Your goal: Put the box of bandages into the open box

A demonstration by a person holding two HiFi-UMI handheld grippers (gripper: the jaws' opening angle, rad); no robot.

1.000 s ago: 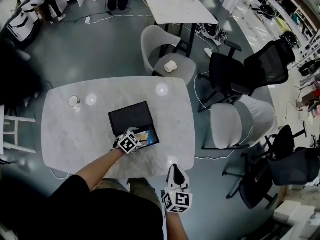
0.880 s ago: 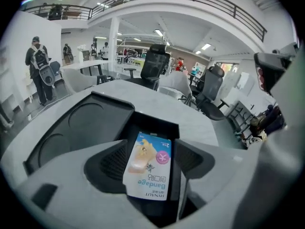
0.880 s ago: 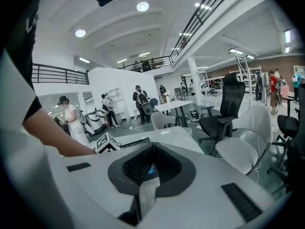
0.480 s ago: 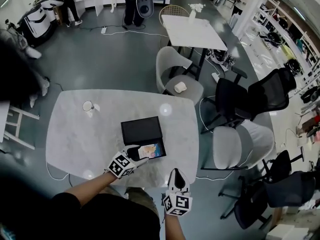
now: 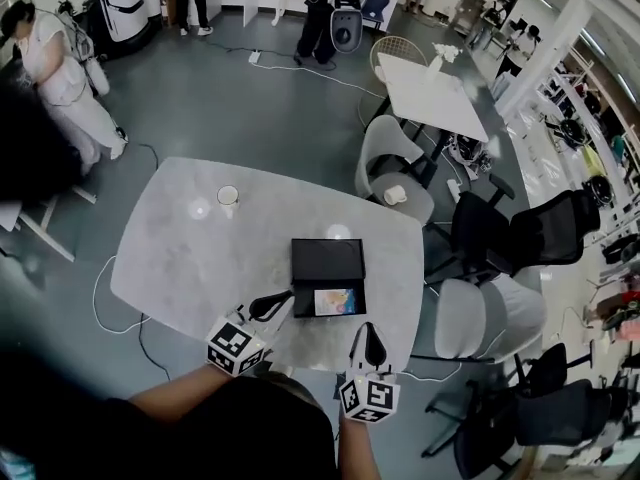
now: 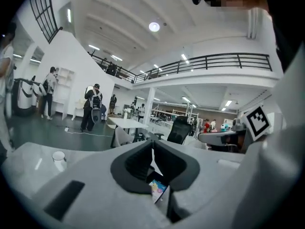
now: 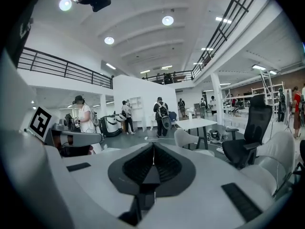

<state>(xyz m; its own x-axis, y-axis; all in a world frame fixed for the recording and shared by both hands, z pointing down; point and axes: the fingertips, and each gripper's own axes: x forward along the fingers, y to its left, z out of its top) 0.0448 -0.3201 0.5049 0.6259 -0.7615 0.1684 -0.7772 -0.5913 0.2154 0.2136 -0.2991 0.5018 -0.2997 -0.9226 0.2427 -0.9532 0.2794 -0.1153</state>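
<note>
A pale marble table (image 5: 180,258) is shown from above. An open black box (image 5: 328,261) is laid on it, and a white cup (image 5: 228,199) is set well left of the box, farther back.

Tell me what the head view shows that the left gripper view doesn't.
Only the head view shows the whole open box, its lid lying open on the table, and both grippers from above: the left gripper and right gripper near the front edge. Only the left gripper view shows that gripper's jaws, which have just closed with nothing between them, plus the balcony railing and ceiling lights. Both show the box of bandages, the white cup and the table.
</note>
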